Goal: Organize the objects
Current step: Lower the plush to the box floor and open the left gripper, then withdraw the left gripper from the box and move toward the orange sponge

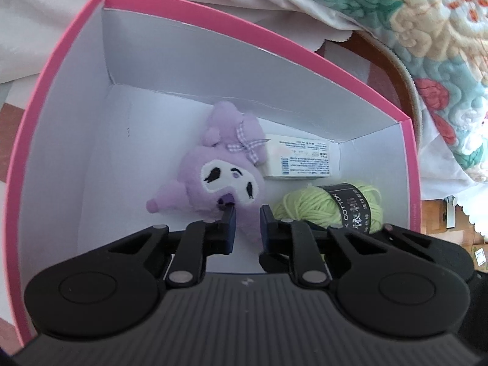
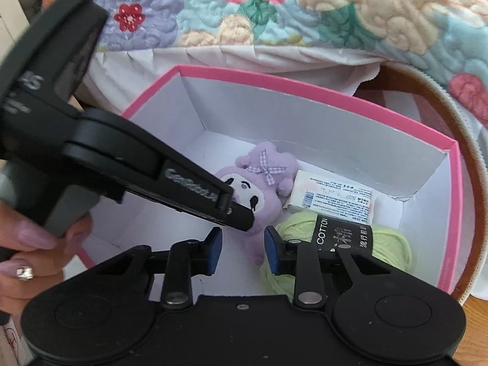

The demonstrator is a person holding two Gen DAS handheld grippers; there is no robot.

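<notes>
Nearest to us, the left gripper [image 1: 247, 228] reaches down into the pink box [image 1: 61, 70]. Its jaws are drawn as close as they go, and a fold of the purple plush [image 1: 219, 180] shows between the pads, so we judge it clenched on the toy's lower body. The plush lies face up on the box floor. It touches the white carton [image 1: 302, 158] at the back and sits just beside the green yarn [image 1: 308, 207]. We think the three are packed into one corner to leave the rest of the floor free.

The right gripper [image 2: 243, 250] hovers above, its jaws nearly together and empty. Its view adds what the left one lacks: the left tool seen side-on with its tip at the plush's face, the person's hand [image 2: 27, 244] on the handle, and the quilt [image 2: 305, 15] behind the box.
</notes>
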